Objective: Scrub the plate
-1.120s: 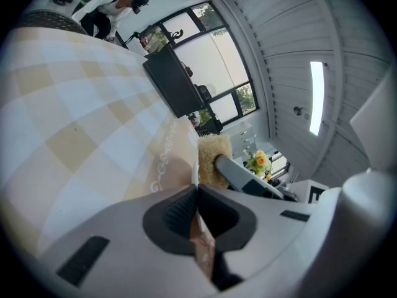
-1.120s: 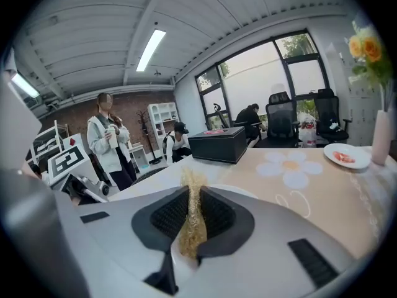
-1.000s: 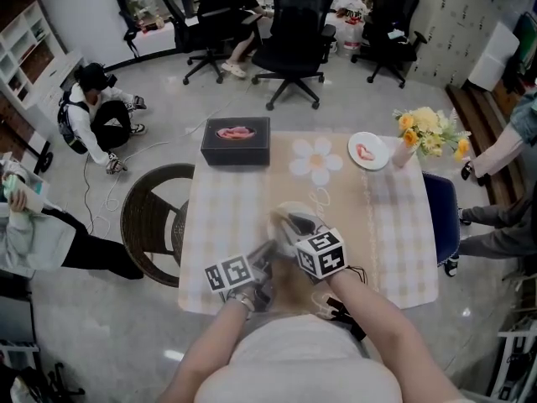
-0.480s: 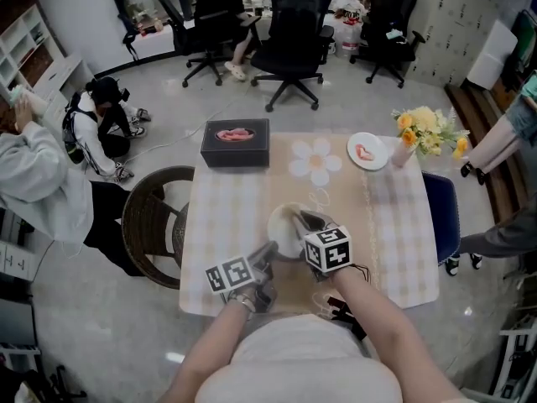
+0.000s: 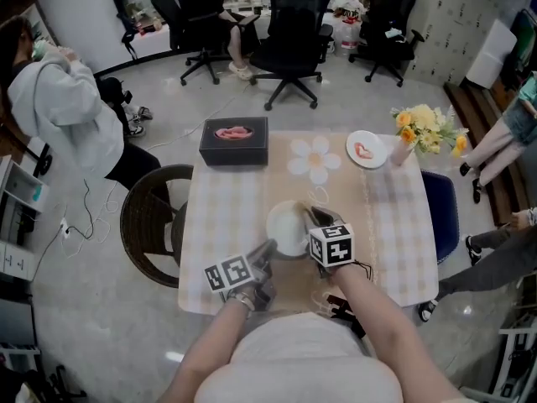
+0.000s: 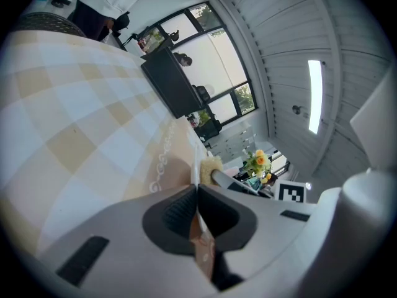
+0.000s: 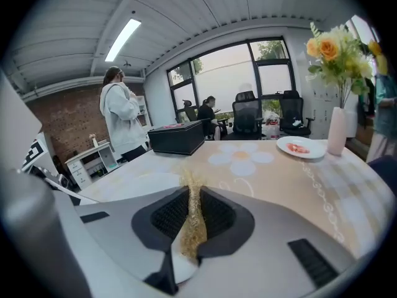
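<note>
A white plate (image 5: 286,229) lies at the table's near middle. My left gripper (image 5: 269,249) is shut on its near-left rim; in the left gripper view the thin rim (image 6: 199,169) runs edge-on out of the closed jaws (image 6: 197,194). My right gripper (image 5: 315,218) is over the plate's right side, shut on a yellowish scrub pad (image 7: 191,219) pinched between its pads. The same pad (image 6: 211,164) shows against the plate in the left gripper view. In the right gripper view the plate (image 7: 146,182) is a pale patch to the left of the jaws.
On the checked tablecloth (image 5: 220,212) stand a black box (image 5: 234,141) at the back left, a small plate of red food (image 5: 367,150) and a vase of flowers (image 5: 424,130) at the back right. A wicker chair (image 5: 151,221) is at the left. People are around.
The plate, blurred and tilted a second ago, now sits steady. My right gripper with the pad has shifted slightly right and away. The left gripper has held still. A person in grey stood up at left.
</note>
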Available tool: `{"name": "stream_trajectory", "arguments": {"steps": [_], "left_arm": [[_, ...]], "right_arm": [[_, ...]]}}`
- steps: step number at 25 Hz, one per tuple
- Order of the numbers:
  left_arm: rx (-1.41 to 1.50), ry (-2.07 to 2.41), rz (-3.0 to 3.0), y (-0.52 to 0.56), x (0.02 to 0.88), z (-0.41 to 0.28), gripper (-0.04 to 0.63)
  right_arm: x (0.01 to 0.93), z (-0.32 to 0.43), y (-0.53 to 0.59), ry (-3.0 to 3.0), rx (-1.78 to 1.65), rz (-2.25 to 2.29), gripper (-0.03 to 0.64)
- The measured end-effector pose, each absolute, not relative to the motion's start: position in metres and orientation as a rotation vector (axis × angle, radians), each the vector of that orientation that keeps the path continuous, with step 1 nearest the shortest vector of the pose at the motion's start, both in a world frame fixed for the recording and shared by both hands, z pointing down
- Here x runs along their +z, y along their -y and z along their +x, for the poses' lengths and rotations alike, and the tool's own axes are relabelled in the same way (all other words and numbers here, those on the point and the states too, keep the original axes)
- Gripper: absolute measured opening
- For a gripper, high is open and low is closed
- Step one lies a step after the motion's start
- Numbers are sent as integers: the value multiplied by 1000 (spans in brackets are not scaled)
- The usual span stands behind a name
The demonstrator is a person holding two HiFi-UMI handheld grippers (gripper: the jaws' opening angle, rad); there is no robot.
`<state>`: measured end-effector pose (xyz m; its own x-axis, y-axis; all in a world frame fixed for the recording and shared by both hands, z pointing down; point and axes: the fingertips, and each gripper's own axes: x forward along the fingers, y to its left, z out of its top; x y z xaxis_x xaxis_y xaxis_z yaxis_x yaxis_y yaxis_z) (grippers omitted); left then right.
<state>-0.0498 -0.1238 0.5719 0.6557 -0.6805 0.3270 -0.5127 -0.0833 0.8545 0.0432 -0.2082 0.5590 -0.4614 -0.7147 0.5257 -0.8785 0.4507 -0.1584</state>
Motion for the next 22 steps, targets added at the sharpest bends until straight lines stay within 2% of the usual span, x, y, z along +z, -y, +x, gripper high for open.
{"name": "stream_trajectory", "arguments": {"steps": [11,22], "left_arm": [[-181,968,1738,124,572,-50,17],[-186,957,1738,124,571,-50,17]], "right_arm": [[549,56,210,2279,548,1411,55],[512,0,167,2611,785,1156,55]]}}
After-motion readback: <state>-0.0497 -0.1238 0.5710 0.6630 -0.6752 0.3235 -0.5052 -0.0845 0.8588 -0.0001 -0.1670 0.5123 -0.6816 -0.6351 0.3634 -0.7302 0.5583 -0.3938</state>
